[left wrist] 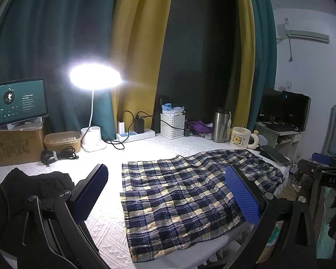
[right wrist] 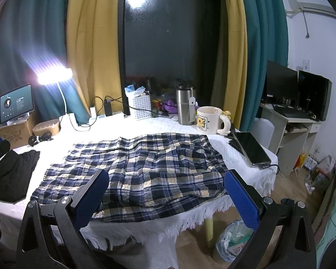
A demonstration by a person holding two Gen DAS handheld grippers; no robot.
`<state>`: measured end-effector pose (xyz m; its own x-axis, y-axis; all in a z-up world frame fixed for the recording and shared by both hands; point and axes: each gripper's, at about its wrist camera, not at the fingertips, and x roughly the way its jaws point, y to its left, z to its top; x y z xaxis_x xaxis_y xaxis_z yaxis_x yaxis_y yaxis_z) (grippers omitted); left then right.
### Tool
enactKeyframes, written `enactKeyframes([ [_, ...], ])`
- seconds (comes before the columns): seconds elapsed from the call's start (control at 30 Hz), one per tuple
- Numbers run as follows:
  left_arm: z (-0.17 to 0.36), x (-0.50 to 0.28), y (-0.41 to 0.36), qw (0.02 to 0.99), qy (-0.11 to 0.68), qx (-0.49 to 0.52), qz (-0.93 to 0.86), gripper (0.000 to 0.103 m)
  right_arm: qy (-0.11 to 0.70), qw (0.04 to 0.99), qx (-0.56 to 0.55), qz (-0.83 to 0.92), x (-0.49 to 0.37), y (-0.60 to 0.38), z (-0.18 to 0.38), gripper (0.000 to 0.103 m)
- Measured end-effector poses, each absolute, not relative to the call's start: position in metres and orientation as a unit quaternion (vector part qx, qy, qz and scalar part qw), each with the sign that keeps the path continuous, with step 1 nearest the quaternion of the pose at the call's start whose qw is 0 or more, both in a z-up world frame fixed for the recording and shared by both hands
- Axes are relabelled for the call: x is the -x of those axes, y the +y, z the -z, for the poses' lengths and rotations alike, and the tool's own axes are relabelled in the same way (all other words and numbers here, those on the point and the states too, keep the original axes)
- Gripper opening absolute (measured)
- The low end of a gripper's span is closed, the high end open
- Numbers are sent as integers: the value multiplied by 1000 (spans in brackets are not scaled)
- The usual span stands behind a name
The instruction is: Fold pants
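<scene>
Presently | my left gripper (left wrist: pixel 168 192) spread wide, holding nothing | my right gripper (right wrist: pixel 168 195) likewise (both above cloth) | plaid pants (right wrist: pixel 136 170) flat on white table (right wrist: pixel 159 123).

Lamp head (left wrist: pixel 95 76) blown out by glare, shape unreadable. Tablet (left wrist: pixel 21 102) screen text too small to read. Plaid pants (left wrist: pixel 181 192) partly hidden behind right pad (left wrist: pixel 243 196) of left tongs. Black garment (left wrist: pixel 31 186) partly hidden behind tongs frame.
</scene>
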<state>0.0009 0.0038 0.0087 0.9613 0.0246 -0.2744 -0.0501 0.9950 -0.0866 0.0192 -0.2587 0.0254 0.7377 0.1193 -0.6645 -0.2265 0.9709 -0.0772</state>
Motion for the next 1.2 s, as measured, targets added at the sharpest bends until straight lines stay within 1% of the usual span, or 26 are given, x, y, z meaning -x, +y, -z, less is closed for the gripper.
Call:
enactKeyframes([
  [0.53,-14,-12,-1,989,141,40,-4,103,358,925,82,-97,-30,-251,-23,103],
  [0.9,-10,-56,10,985,171,34,-9,103,381,917,79,-86,-72,-252,-2,103],
  [1.2,-3,-106,20,974,221,38,-21,103,407,907,73,-75,-114,-259,17,103],
])
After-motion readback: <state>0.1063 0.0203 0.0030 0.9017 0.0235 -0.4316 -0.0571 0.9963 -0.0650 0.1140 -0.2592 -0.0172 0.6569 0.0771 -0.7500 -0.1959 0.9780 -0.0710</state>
